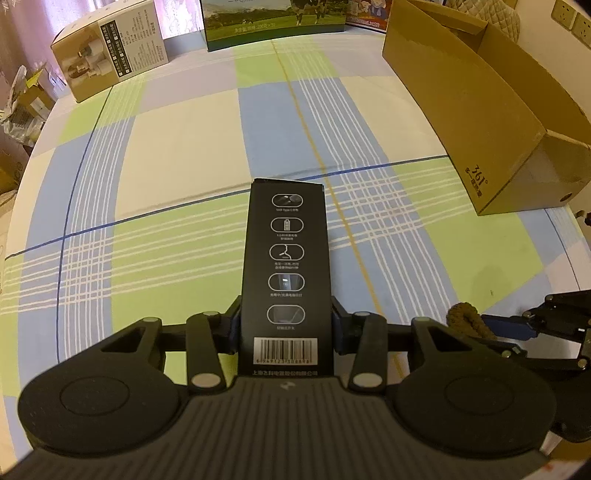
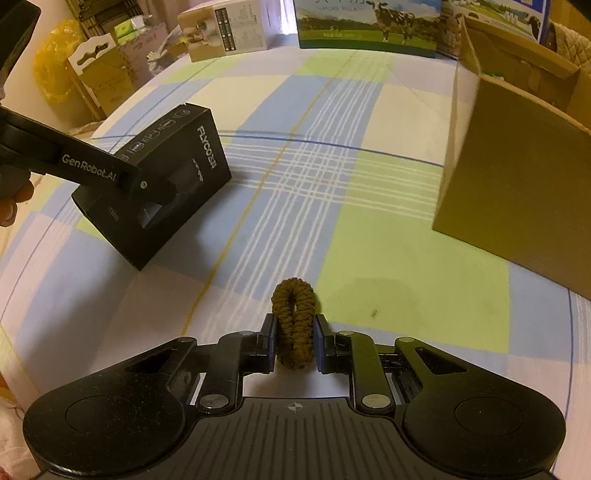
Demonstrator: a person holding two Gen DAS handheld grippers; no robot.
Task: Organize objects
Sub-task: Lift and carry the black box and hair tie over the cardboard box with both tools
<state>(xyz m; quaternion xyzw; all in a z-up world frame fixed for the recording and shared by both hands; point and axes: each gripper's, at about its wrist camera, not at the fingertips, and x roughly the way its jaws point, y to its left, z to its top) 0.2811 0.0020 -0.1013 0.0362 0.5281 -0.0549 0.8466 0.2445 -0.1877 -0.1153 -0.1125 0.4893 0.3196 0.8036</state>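
Two handheld grippers work above a bed-like surface covered with a checked cloth (image 1: 177, 147) of green, blue and cream squares. The left gripper (image 1: 286, 325) is closed on a long black box (image 1: 286, 251), its two fingers pressed against the box's long sides near the barcode end. The box points straight forward, away from the camera, its top face printed with a column of white icons. From the right wrist view the same black box (image 2: 173, 173) hangs tilted above the cloth, the word FLYCO readable on one side, with the left gripper's arm marked GenRobot.AI (image 2: 88, 170) lying across it and part of a person's hand (image 2: 14, 199) at the far left edge.

The right gripper (image 2: 294, 339) is clamped narrowly on a brown braided hair tie (image 2: 294, 321), which stands upright as a squeezed loop between the finger pads, just above the cloth. In the left wrist view the hair tie (image 1: 469, 321) shows at the lower right, at the tip of the right gripper.

An open cardboard box (image 1: 491, 122) stands on the cloth to the right, well apart from both held things. At the far edge stand a beige carton (image 1: 110, 55) and a green milk carton (image 1: 273, 26) printed with a cow.
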